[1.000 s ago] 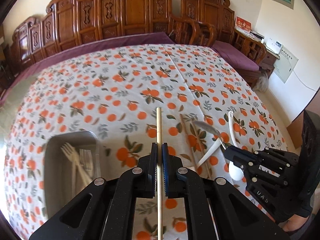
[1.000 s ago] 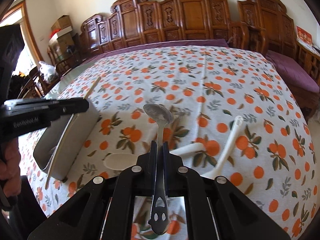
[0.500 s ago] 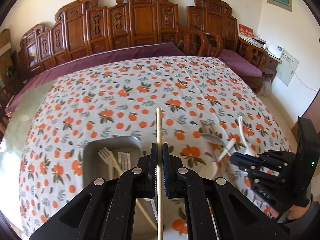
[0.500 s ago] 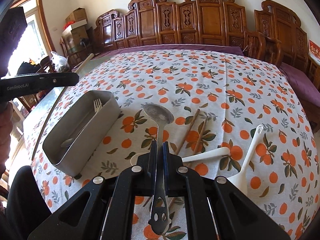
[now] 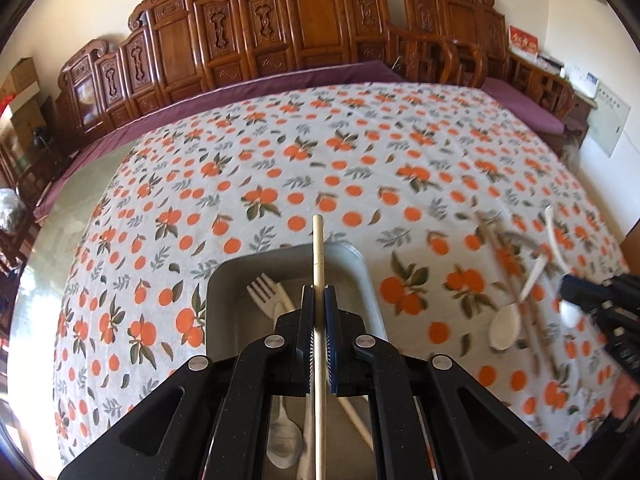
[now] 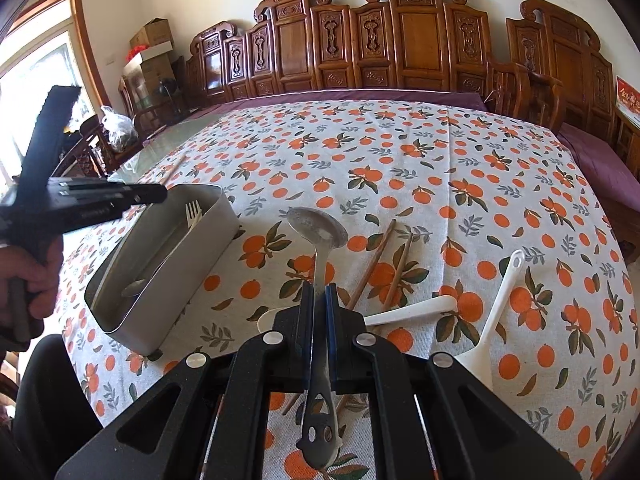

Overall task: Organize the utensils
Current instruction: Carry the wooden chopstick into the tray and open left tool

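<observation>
Jaws of left gripper [image 5: 319, 312]: closed on a pale chopstick [image 5: 318, 248], held lengthwise along the fingers, tip pointing forward past the far rim of the tray [image 5: 362, 268]. Positioned over the tray.

Jaws of right gripper [image 6: 319, 312]: closed on the handle of a metal spoon [image 6: 318, 236], bowl forward and raised above the cloth [image 6: 400, 160], pierced handle end projecting back below the fingers.

Tray: grey, rectangular, metal, on the counter left of the loose utensils. Contents, seen from the left wrist: white fork [image 5: 266, 294], tines toward the far end; metal spoon bowl [image 5: 283, 446] at the near end; further white handle [image 5: 356, 420], partly hidden by the gripper.

Loose on the cloth, right wrist view: two brown chopsticks [image 6: 376, 264], side by side, just right of the held spoon; white spoon [image 6: 408, 310], handle pointing right, bowl mostly hidden behind the gripper; white scoop [image 6: 496, 304] to the right, handle end with a hole pointing away. Same group blurred at right in the left wrist view.

Cloth: white with orange fruit and leaf print, covering most of the counter; bare surface showing at the far left corner.

Left gripper also visible from the right wrist at far left, in a hand [image 6: 30, 280], level over the tray.

Background: carved wooden bench [image 6: 400, 40] with purple cushion along the wall; cardboard boxes [image 6: 152, 40] at left.
</observation>
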The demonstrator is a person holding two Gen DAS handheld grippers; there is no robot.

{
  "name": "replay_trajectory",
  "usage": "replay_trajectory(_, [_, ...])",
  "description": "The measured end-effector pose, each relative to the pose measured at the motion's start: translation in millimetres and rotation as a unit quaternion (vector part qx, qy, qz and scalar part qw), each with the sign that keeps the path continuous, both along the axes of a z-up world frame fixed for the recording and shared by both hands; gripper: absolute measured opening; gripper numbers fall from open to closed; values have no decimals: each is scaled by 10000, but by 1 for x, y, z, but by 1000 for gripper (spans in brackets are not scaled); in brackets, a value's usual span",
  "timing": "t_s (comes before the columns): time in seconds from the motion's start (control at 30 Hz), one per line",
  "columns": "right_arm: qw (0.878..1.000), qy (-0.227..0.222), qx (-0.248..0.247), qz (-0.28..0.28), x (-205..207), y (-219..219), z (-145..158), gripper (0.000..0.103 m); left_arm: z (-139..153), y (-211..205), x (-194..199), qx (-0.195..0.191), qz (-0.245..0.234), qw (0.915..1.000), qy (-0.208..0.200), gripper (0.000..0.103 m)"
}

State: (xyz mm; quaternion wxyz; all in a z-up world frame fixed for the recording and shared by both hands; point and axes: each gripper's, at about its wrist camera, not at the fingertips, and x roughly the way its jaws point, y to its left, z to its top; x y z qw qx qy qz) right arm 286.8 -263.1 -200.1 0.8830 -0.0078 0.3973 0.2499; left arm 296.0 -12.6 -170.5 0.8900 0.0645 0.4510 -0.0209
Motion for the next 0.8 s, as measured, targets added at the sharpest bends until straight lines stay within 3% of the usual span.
replay_trajectory(0.37, [10000,-32,4,-14,1,-2,2,7,-32,4,7,267,3,9991,342,5])
replay_trajectory(0.5, [10000,11,2,-8,2,0,-1,7,-33,10,2,179,58,9991,388,26])
replay_trajectory(0.8, [10000,-25,39,79,-5,10,3,7,-14,27,-29,82,71,9998,174,29])
